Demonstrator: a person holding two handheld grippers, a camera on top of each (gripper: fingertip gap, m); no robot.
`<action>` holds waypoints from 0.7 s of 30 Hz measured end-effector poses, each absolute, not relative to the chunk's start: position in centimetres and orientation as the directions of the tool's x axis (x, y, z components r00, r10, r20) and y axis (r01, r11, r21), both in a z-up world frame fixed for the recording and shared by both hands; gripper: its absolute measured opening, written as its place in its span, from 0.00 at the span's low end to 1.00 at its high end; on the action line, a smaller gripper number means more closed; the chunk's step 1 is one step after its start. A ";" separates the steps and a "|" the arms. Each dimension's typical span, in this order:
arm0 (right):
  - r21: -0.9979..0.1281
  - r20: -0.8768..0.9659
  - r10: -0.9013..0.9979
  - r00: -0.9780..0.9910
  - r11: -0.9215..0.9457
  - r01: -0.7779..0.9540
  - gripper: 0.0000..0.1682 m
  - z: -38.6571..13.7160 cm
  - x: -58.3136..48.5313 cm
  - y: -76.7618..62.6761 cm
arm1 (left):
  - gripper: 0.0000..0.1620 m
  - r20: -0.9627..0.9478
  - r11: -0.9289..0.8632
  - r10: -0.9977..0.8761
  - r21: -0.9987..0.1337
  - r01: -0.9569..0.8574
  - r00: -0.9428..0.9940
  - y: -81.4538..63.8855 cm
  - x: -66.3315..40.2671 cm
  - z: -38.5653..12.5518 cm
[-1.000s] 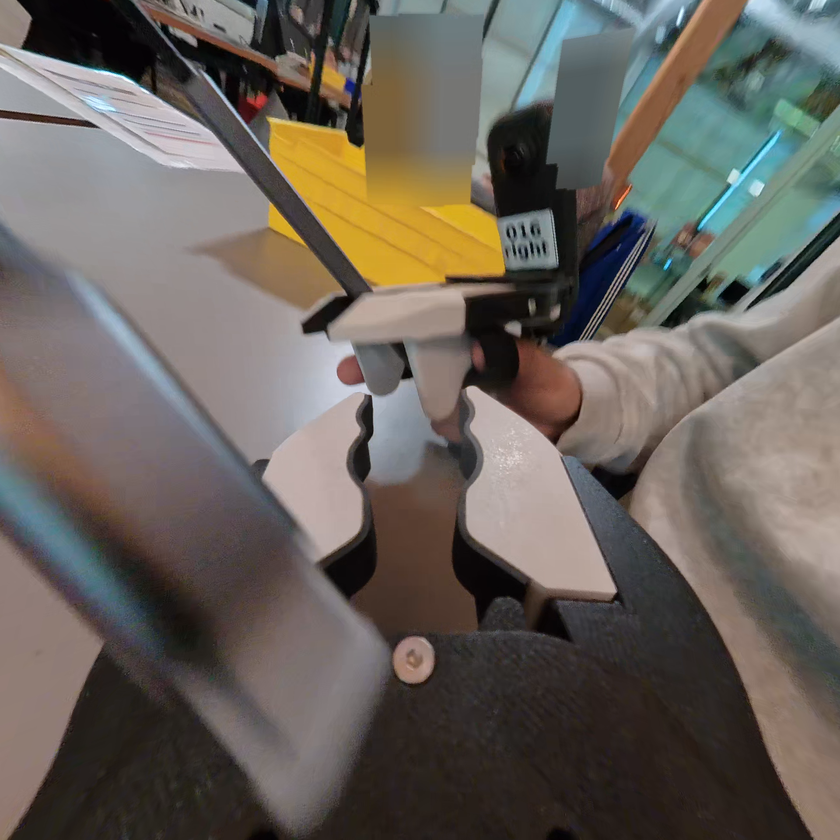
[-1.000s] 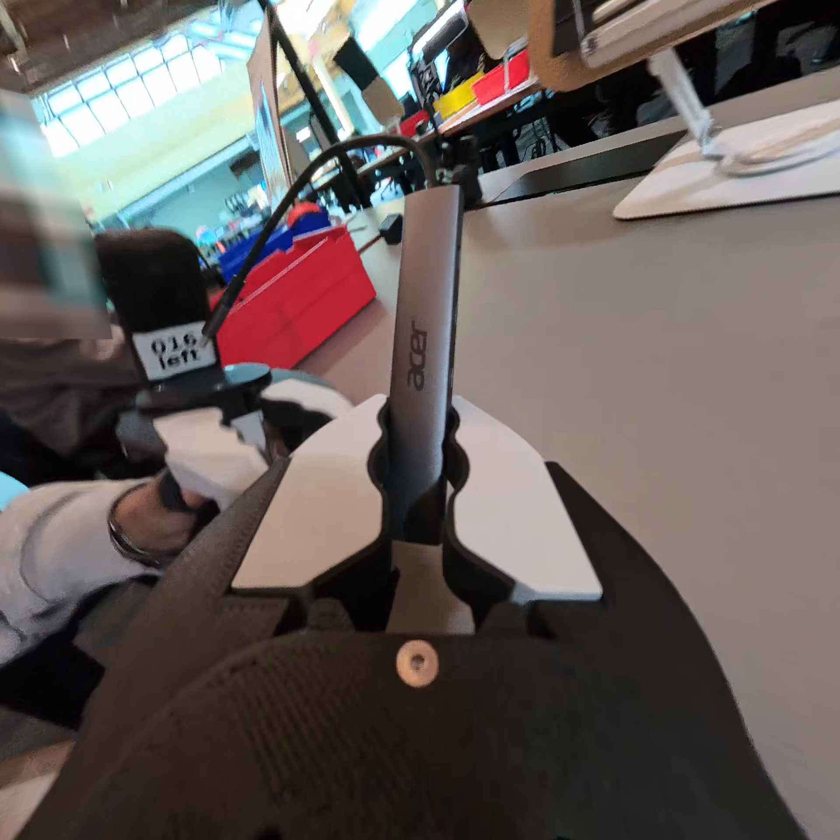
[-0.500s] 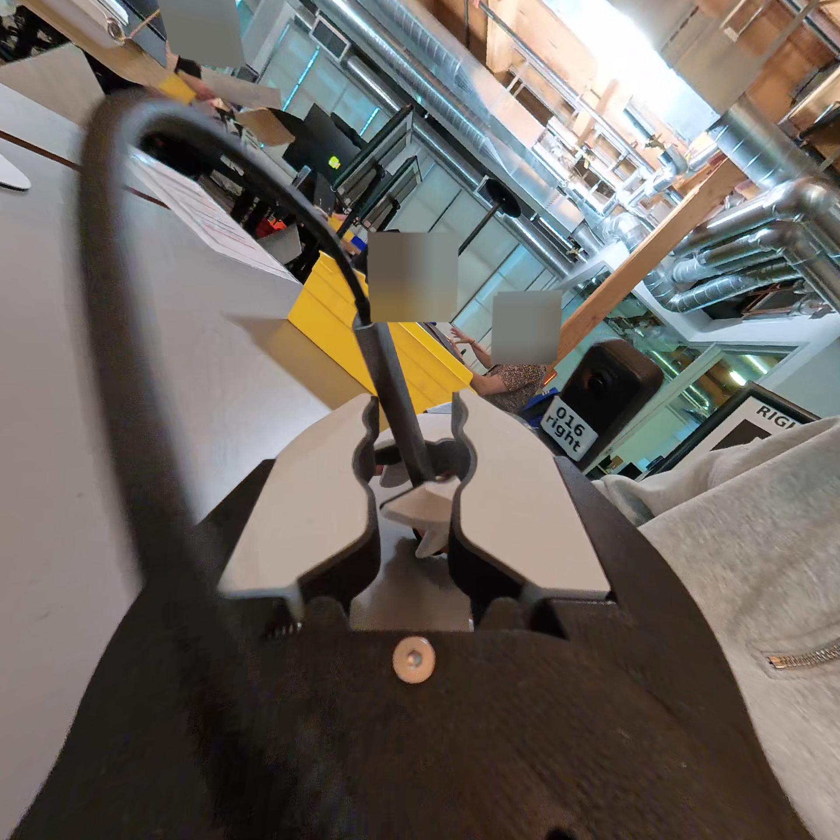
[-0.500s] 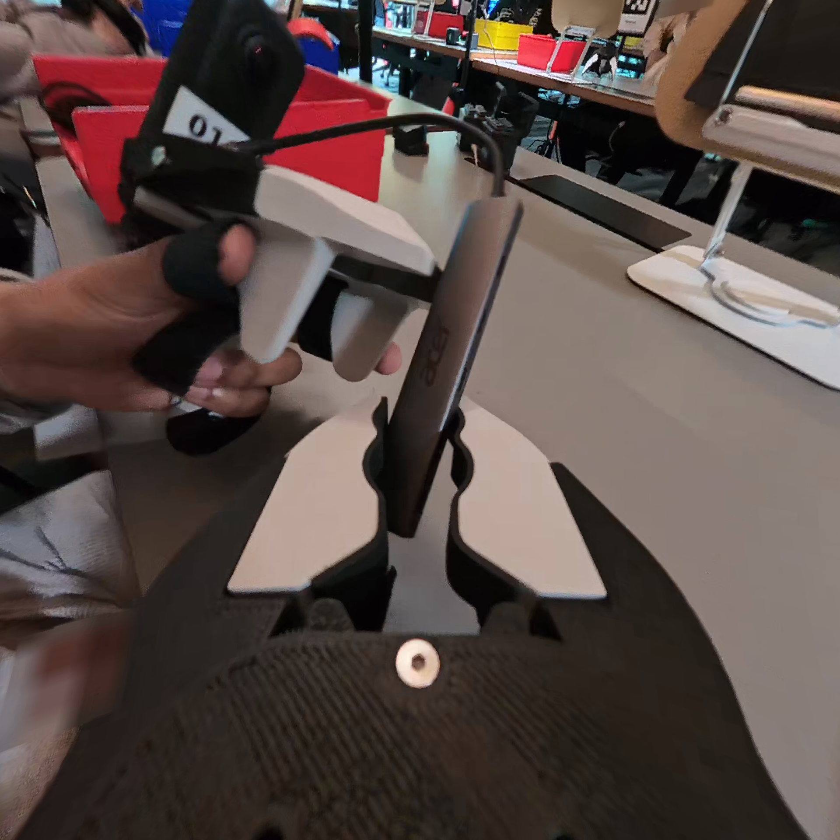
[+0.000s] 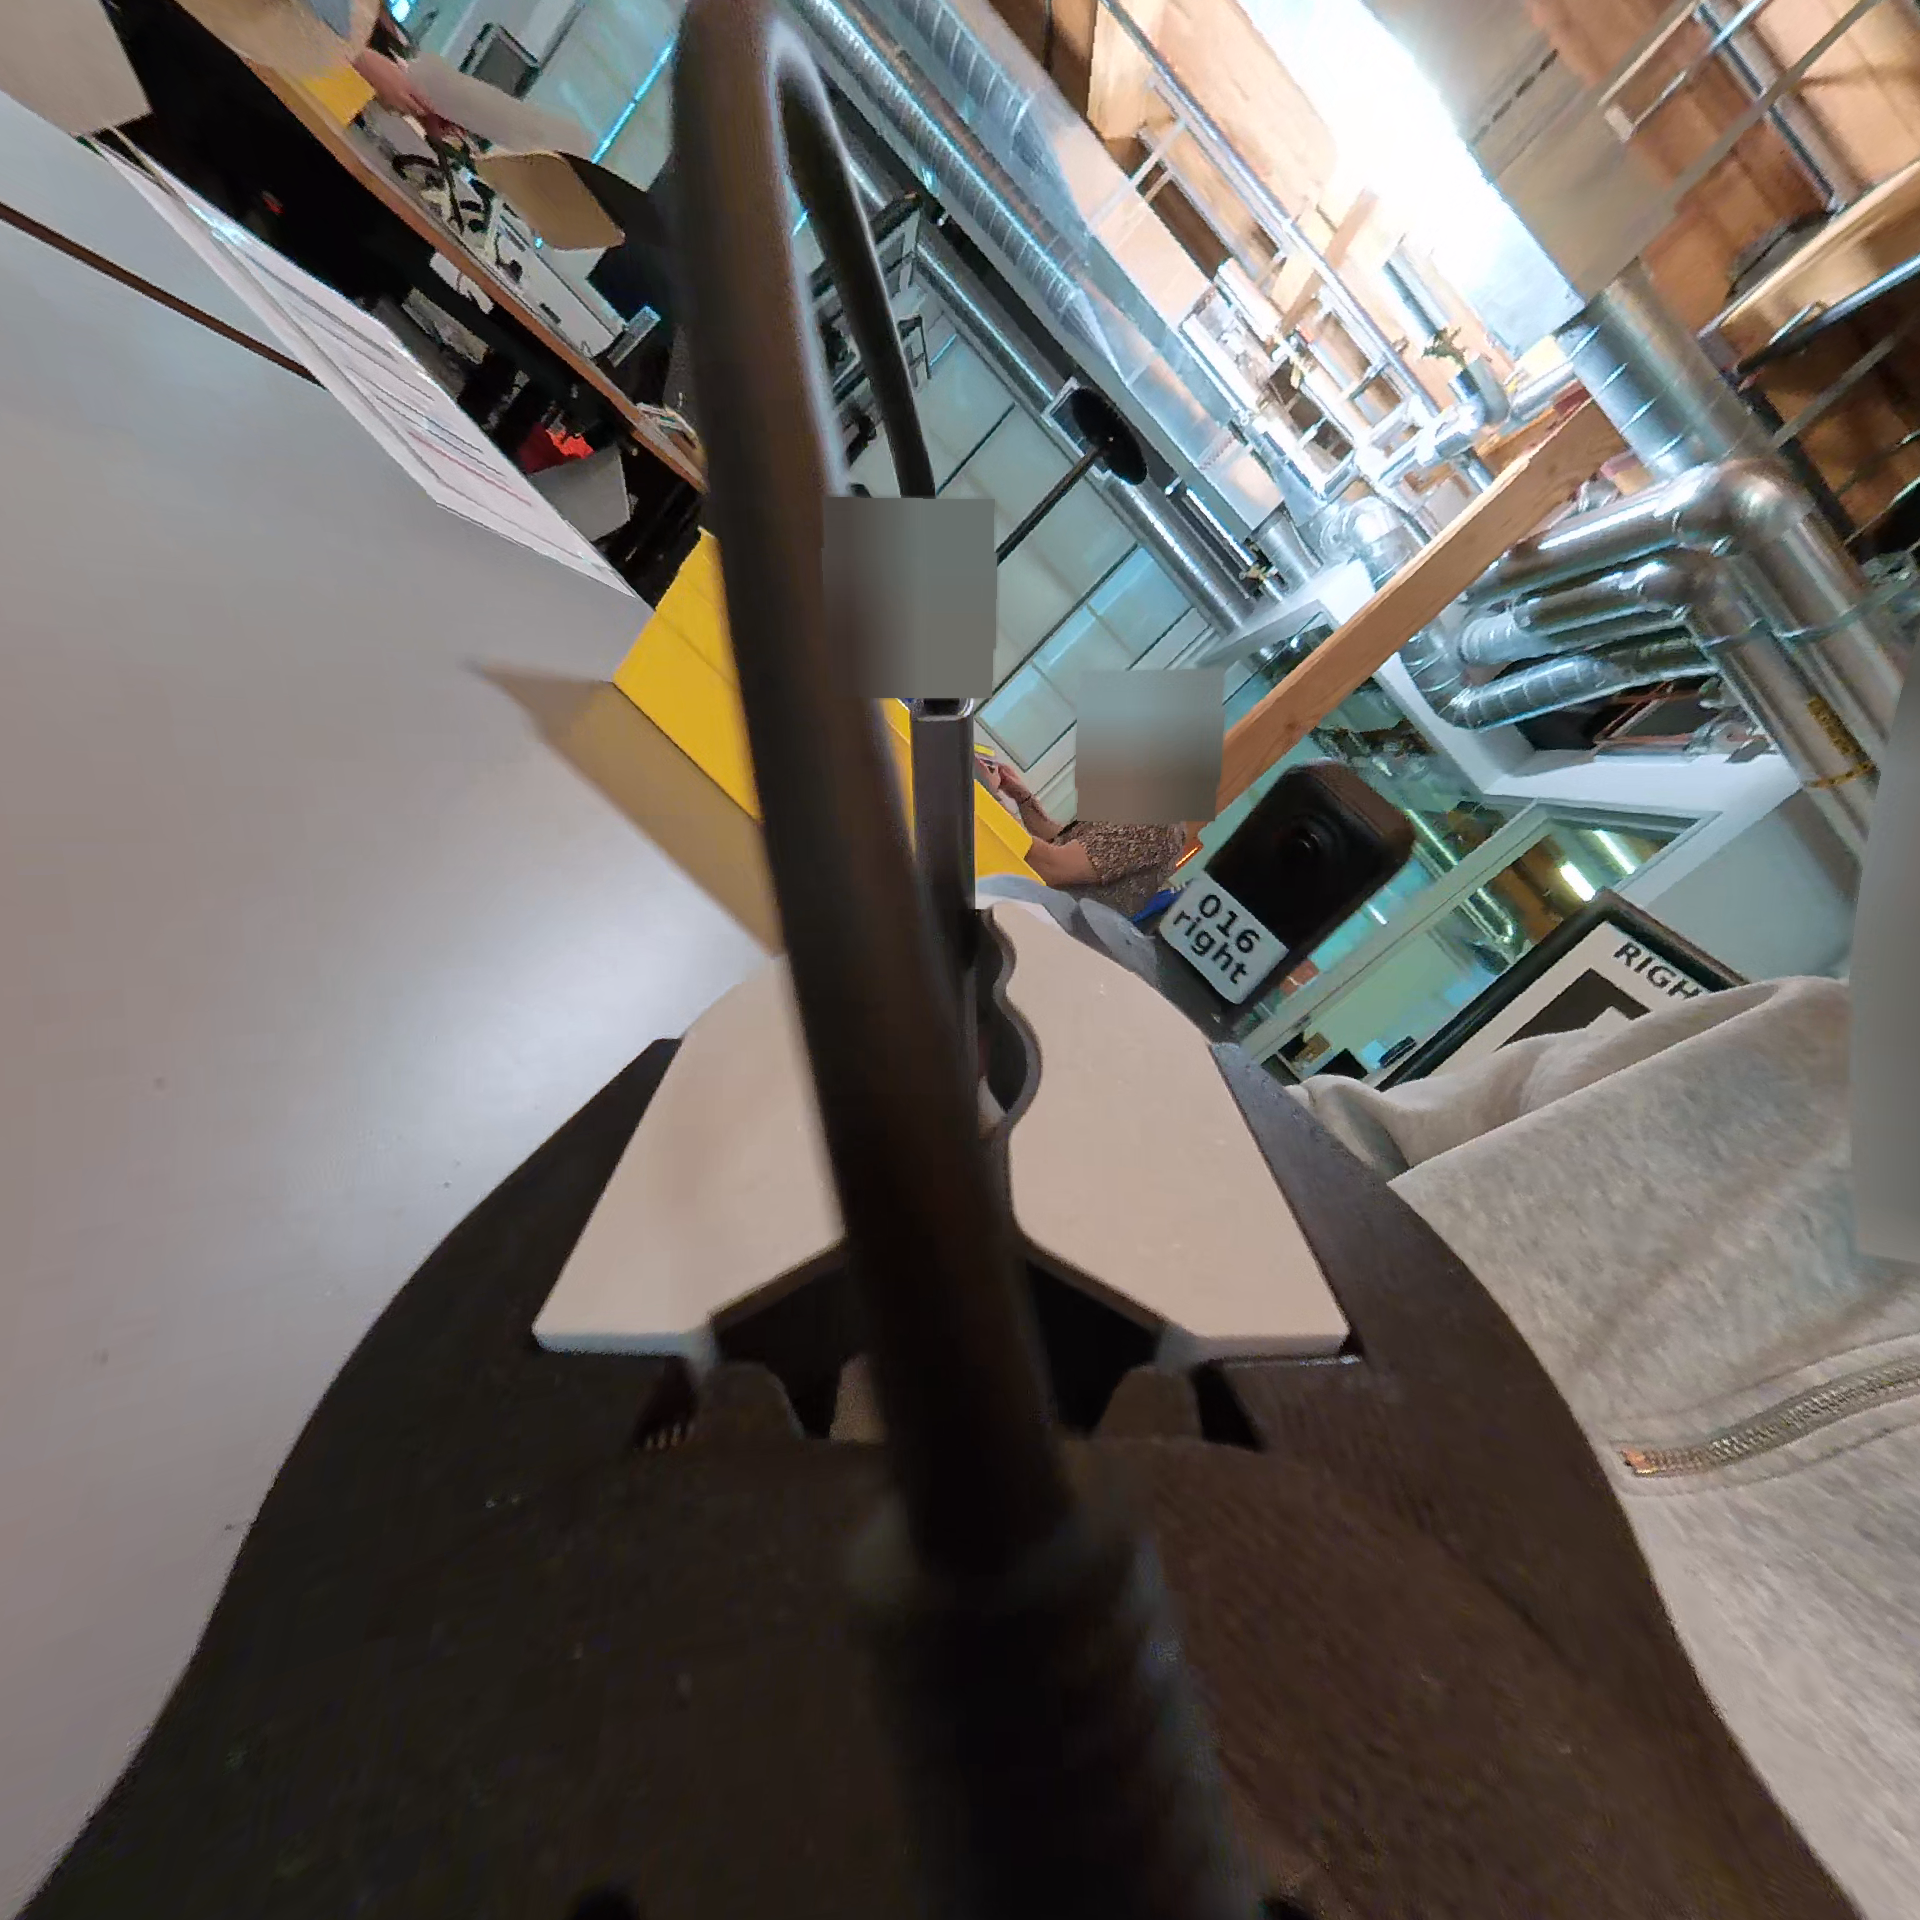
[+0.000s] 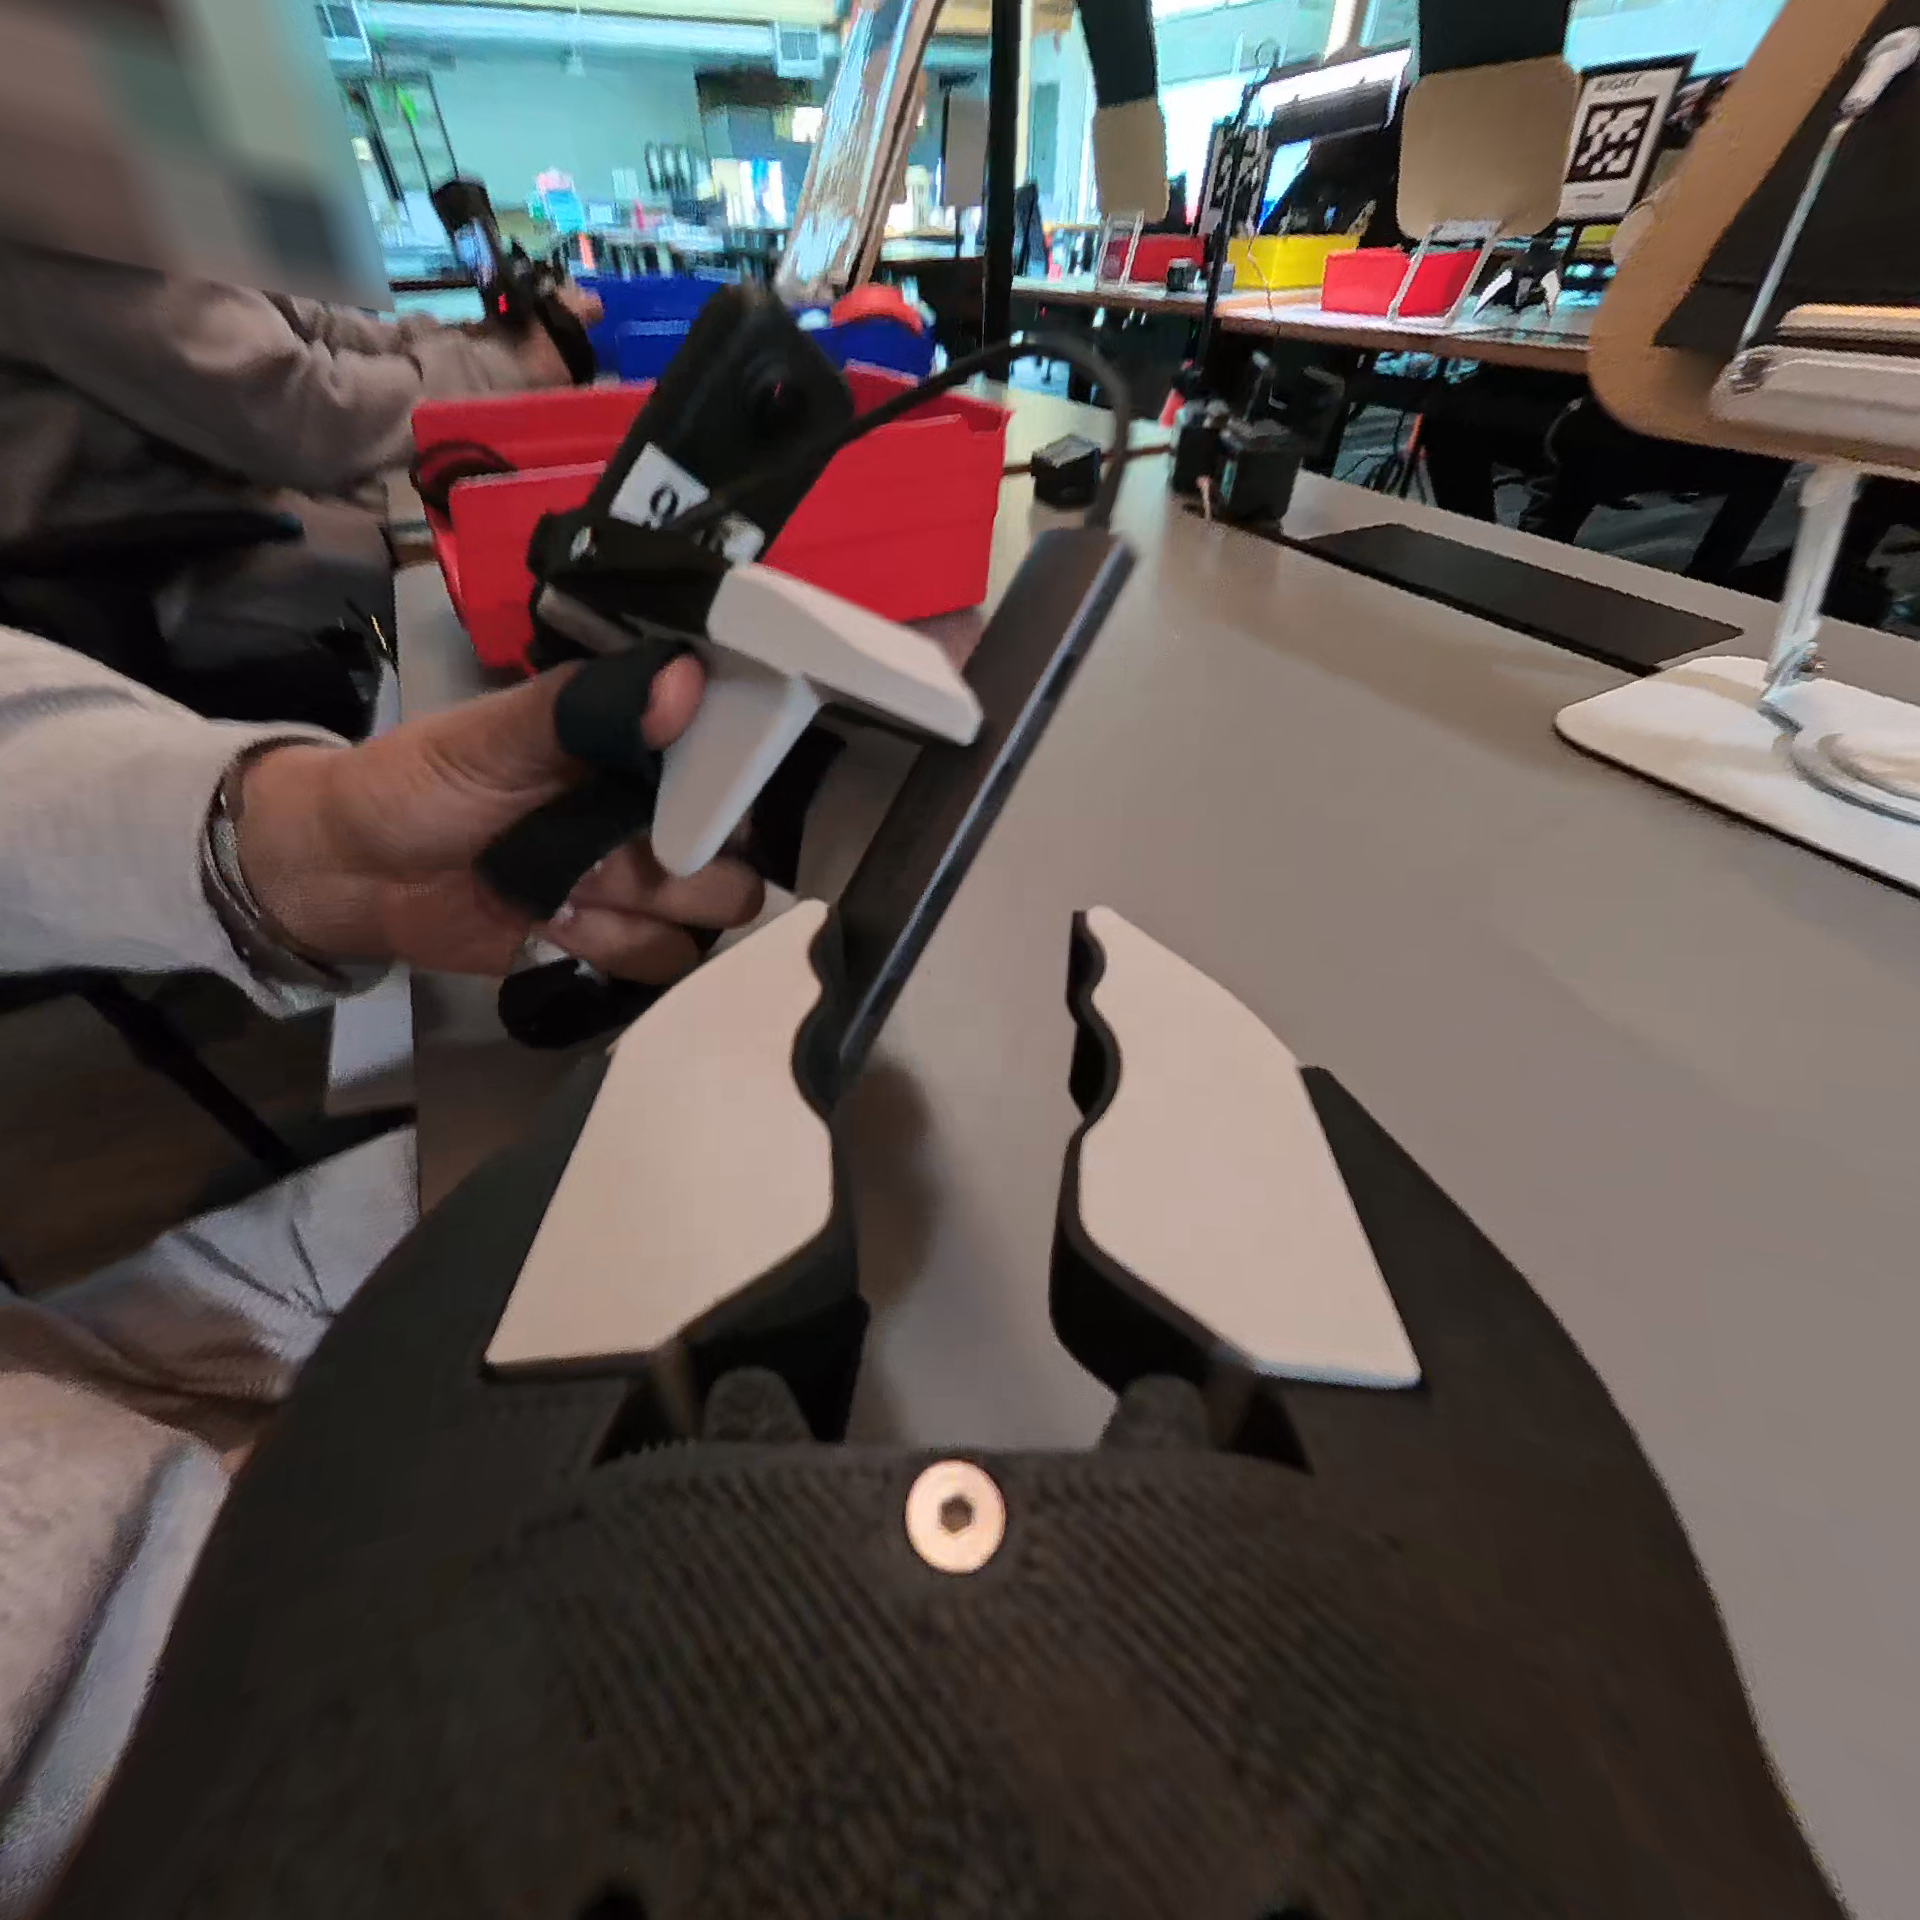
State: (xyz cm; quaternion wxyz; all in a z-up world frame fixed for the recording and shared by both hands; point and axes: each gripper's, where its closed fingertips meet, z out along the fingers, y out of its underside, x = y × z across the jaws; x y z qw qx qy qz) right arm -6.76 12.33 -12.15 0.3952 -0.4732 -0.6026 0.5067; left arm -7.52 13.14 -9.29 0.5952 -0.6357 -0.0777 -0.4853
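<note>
A slim dark grey bar-shaped hub with a black cable stands tilted above the grey table. My left gripper is shut on the hub, which stands up between its fingers. The cable loops back over the left camera. In the right wrist view the left gripper clamps the hub's middle. My right gripper is open. The hub's lower end rests against the inner side of its left finger, with a gap to the right finger.
A red bin stands behind the left gripper, a yellow bin at the table's far edge. A white stand base and a black mat strip lie on the right. A printed sheet lies far left. My left and right fingertips are right by each other.
My right gripper has opened and let go of the hub. My left gripper has closed on the hub, and the cable has swung over the left camera.
</note>
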 end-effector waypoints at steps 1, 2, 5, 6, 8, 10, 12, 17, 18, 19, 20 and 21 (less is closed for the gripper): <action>-0.989 -0.033 0.971 -0.235 0.003 0.151 0.25 -11.7 -6.7 12.8 | 0.05 0.712 -0.285 -0.481 -0.678 0.678 0.511 13.1 -7.6 -9.3; -0.990 -0.068 0.970 -0.233 -0.037 0.133 0.24 -11.3 -6.7 13.2 | 0.05 0.712 -0.291 -0.486 -0.679 0.674 0.507 13.0 -7.5 -9.3; -0.981 -0.192 0.945 -0.265 -0.174 0.089 0.24 -10.1 -6.4 13.8 | 0.05 0.702 -0.337 -0.503 -0.696 0.634 0.504 12.9 -6.5 -9.7; -0.972 -0.234 0.929 -0.285 -0.220 0.083 0.24 -9.8 -6.3 13.8 | 0.05 0.699 -0.363 -0.508 -0.704 0.610 0.504 12.9 -6.0 -10.0; -0.949 -0.316 0.889 -0.332 -0.301 0.098 0.24 -9.5 -6.2 13.5 | 0.04 0.695 -0.430 -0.523 -0.715 0.552 0.493 12.7 -4.5 -10.7; -0.920 -0.392 0.847 -0.359 -0.363 0.147 0.21 -9.9 -6.3 13.2 | 0.04 0.694 -0.496 -0.543 -0.720 0.486 0.473 12.4 -2.7 -11.5; -0.887 -0.462 0.803 -0.377 -0.414 0.205 0.13 -10.3 -6.3 12.8 | 0.04 0.685 -0.545 -0.560 -0.728 0.417 0.465 12.0 -1.3 -12.2; -0.793 -0.605 0.700 -0.379 -0.573 0.207 0.05 -9.4 -6.1 13.8 | 0.14 0.727 -0.606 -0.542 -0.686 0.404 0.422 11.8 -0.4 -13.1; -0.764 -0.637 0.677 -0.368 -0.618 0.185 0.05 -9.1 -6.1 14.6 | 0.20 0.741 -0.623 -0.526 -0.670 0.404 0.417 11.9 -0.3 -13.5; -0.727 -0.674 0.648 -0.354 -0.667 0.163 0.05 -8.9 -6.1 15.5 | 0.22 0.748 -0.636 -0.516 -0.661 0.398 0.417 11.9 -0.1 -13.9; -0.682 -0.714 0.612 -0.342 -0.718 0.138 0.05 -8.8 -6.0 16.6 | 0.23 0.752 -0.649 -0.512 -0.655 0.386 0.415 11.9 0.2 -14.3; -0.625 -0.756 0.564 -0.332 -0.772 0.113 0.05 -8.7 -5.9 17.6 | 0.24 0.757 -0.665 -0.509 -0.648 0.371 0.410 11.8 0.6 -14.6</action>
